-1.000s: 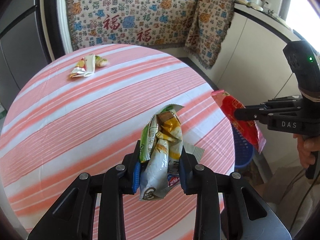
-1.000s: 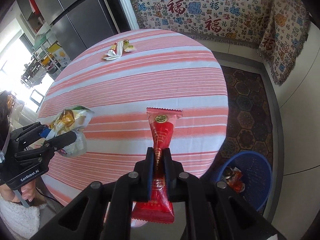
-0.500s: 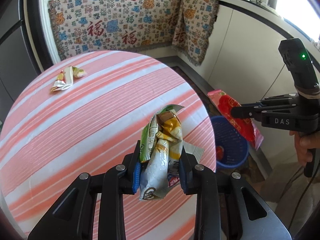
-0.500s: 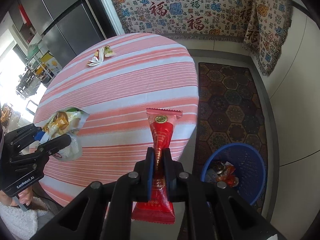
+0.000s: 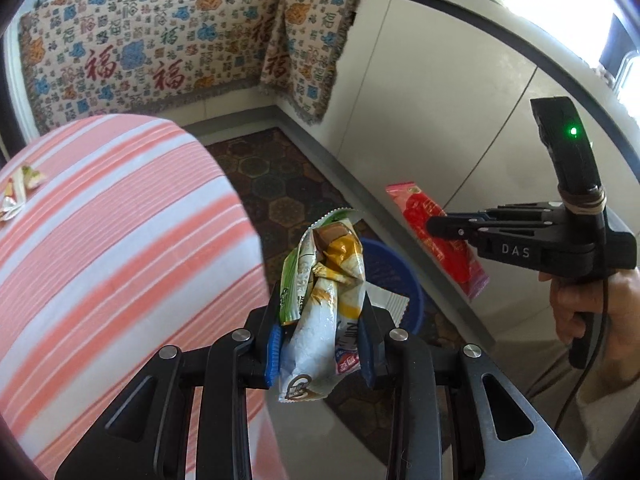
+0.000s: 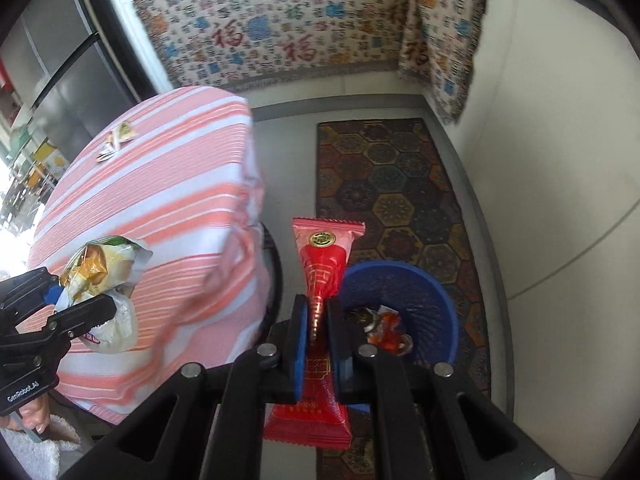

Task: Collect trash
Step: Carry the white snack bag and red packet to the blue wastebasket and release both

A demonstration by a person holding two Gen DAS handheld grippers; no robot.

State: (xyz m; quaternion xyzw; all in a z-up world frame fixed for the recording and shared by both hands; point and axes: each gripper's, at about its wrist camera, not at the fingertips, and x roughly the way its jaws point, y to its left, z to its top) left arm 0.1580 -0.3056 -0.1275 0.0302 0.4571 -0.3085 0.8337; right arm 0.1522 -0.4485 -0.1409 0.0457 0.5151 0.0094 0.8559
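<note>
The left gripper is closed on a bundle of crumpled wrappers, white, green and yellow, which stands up between its blue pads. In the left wrist view this bundle is beside the edge of the table, and the rim of the blue basket shows behind it on the floor. The right gripper is closed on a red packet; the packet is pinched near its middle, its upper end points forward and its lower end hangs below the jaws. In the right wrist view the basket is on the floor just to the right of the packet, on the near end of a patterned rug, and it has some red and silver trash inside. The packet is above the left rim of the basket, but I cannot tell if it is exactly over the opening. The table has a cloth with pink and white stripes, and one more wrapper lies on its far side, well apart from both grippers. A person's hand holds the handle of the right gripper, and a green light is on at its top. A blanket with red characters covers the furniture behind the table.
</note>
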